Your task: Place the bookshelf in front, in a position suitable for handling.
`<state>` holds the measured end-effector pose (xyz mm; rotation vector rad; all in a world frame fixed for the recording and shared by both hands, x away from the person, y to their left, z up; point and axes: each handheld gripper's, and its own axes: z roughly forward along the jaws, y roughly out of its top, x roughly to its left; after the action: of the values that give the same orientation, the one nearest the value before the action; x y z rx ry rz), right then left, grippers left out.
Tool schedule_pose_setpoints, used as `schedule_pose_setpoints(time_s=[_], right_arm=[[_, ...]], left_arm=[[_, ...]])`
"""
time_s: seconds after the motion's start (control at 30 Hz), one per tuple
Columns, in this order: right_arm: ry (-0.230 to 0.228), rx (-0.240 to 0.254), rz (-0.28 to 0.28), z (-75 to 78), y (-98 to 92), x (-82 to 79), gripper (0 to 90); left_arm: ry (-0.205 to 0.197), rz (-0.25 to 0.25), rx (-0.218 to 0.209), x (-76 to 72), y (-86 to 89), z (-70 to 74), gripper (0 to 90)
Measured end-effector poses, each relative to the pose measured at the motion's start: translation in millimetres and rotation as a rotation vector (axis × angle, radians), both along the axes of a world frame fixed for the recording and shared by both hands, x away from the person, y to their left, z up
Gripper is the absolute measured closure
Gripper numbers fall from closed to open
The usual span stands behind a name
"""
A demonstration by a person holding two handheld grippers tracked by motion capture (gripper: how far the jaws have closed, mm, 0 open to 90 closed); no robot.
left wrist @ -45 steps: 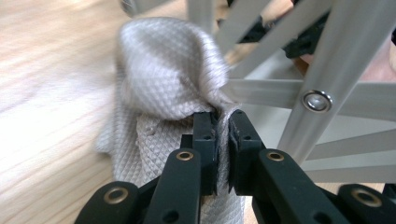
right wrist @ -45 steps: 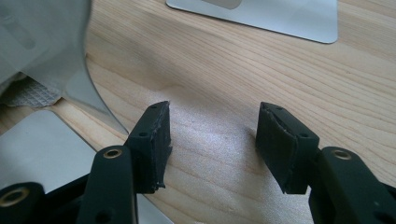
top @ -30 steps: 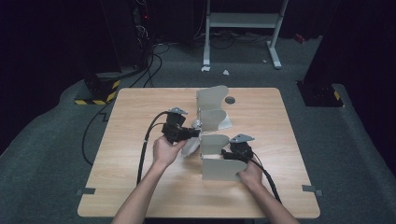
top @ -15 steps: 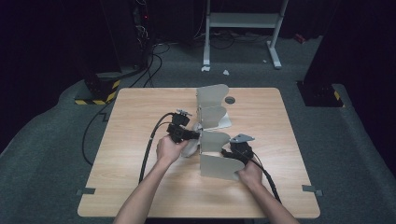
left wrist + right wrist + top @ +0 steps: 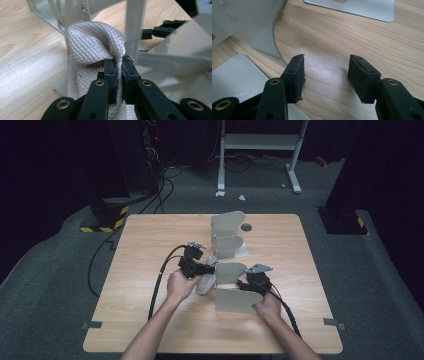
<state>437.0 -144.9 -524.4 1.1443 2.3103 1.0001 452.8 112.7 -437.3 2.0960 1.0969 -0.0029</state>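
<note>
I have the left gripper (image 5: 119,68) clenched on a fold of the grey quilted cloth (image 5: 95,50), which hangs against the metal rack (image 5: 227,251) mid-desk (image 5: 150,245), while my right gripper (image 5: 325,75) rests released beside the rack's near panel (image 5: 239,300).

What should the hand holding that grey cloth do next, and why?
Probably rub the cloth along the metal rack beside it. The left gripper is shut on a fold of the cloth, which is bunched against the rack's frame, while the right gripper sits open over the table, holding nothing.
</note>
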Motion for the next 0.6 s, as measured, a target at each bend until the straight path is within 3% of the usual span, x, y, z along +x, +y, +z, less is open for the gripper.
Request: schedule_pose_setpoints(time_s=[0.1,0.27,0.53,0.6], right_arm=[[0.000,-0.001,0.006,0.0,0.1,-0.5,47.3],[-0.003,-0.003,0.012,0.1,0.2,-0.7,47.0],[0.000,-0.002,0.013,0.1,0.2,-1.0,46.2],[0.000,-0.002,0.013,0.1,0.2,-1.0,46.2]], left_arm=[[-0.017,0.005,0.004,-3.3,1.4,3.8,83.9],[-0.042,0.040,-0.023,3.2,3.9,15.3,83.6],[-0.154,0.072,-0.105,11.1,12.4,56.3,83.3],[-0.170,0.078,-0.100,15.2,11.4,62.3,83.1]])
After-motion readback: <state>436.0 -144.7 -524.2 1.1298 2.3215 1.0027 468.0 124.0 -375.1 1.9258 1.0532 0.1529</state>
